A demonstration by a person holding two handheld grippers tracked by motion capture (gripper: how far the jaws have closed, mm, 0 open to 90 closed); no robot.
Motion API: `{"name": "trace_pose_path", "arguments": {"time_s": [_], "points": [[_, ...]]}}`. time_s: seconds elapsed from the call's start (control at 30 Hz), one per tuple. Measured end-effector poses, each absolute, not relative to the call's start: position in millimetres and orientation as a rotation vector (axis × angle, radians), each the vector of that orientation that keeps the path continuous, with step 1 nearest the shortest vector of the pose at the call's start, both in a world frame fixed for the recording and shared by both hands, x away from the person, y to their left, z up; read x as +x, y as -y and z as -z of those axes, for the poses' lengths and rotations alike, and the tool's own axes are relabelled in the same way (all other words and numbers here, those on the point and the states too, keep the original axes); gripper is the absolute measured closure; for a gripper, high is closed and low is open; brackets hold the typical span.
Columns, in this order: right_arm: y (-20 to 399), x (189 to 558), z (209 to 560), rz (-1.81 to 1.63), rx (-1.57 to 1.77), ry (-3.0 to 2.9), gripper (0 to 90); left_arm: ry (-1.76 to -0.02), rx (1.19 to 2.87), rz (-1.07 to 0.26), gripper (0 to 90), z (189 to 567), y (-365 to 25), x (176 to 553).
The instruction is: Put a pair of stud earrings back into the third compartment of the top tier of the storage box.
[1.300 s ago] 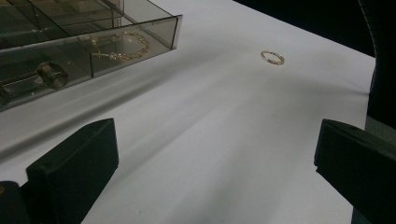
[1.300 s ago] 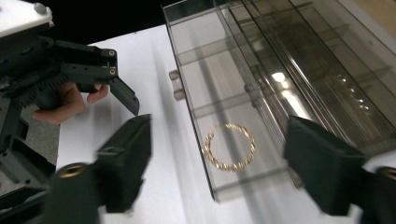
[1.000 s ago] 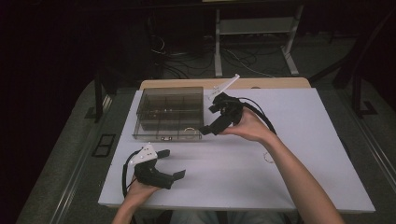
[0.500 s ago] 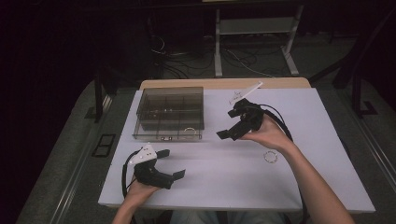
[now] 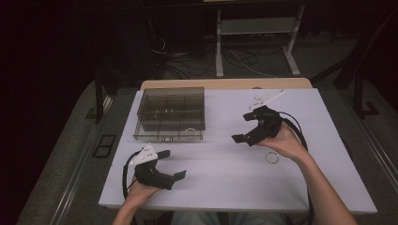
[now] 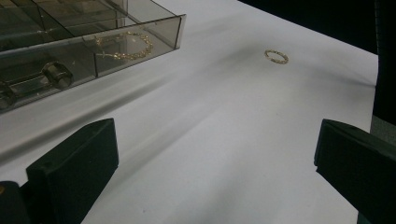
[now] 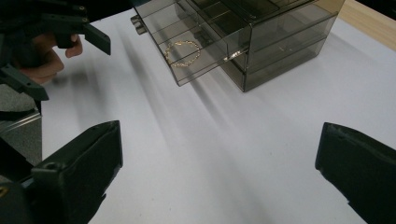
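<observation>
A smoky clear organiser box (image 5: 169,110) stands at the table's back left, its lowest drawer (image 5: 187,136) pulled out a little. A gold chain bracelet (image 5: 191,132) (image 6: 123,46) (image 7: 183,52) lies in that drawer. A second gold bracelet (image 5: 271,158) (image 6: 276,56) lies on the white table by the person's right wrist. My right gripper (image 5: 241,127) (image 7: 219,172) hovers open and empty to the right of the box. My left gripper (image 5: 172,164) (image 6: 215,163) rests open and empty near the front edge; the right gripper view shows this left gripper (image 7: 46,42) at top left.
The white tabletop (image 5: 225,173) is bare between the two grippers. A wooden strip (image 5: 225,84) runs along the back edge. Beyond it are a dark floor with cables (image 5: 187,61) and a white stand (image 5: 253,42).
My right gripper has drawn back from the box's drawer, moving right and toward the person. The bracelet now lies uncovered in the drawer. The left gripper has stayed put.
</observation>
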State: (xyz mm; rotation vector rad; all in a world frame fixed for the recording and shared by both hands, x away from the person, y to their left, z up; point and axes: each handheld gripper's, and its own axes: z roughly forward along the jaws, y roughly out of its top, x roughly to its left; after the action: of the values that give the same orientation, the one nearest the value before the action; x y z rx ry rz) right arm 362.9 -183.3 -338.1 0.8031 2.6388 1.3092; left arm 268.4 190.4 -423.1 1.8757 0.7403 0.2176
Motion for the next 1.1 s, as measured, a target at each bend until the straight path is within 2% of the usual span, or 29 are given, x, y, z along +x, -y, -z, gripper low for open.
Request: {"name": "trace_pose_path", "arguments": {"time_s": [0.43,1.1], "points": [[212.4,348.8,342.8,-1.307,0.841,-2.59,0.2,-0.747,1.871,-0.215,0.0,422.9,-190.0,267.2],[251.4,331.9,377.2,-1.219,0.981,-2.578,0.2,-0.744,1.874,-0.215,0.0,422.7,-189.9,267.4]]}}
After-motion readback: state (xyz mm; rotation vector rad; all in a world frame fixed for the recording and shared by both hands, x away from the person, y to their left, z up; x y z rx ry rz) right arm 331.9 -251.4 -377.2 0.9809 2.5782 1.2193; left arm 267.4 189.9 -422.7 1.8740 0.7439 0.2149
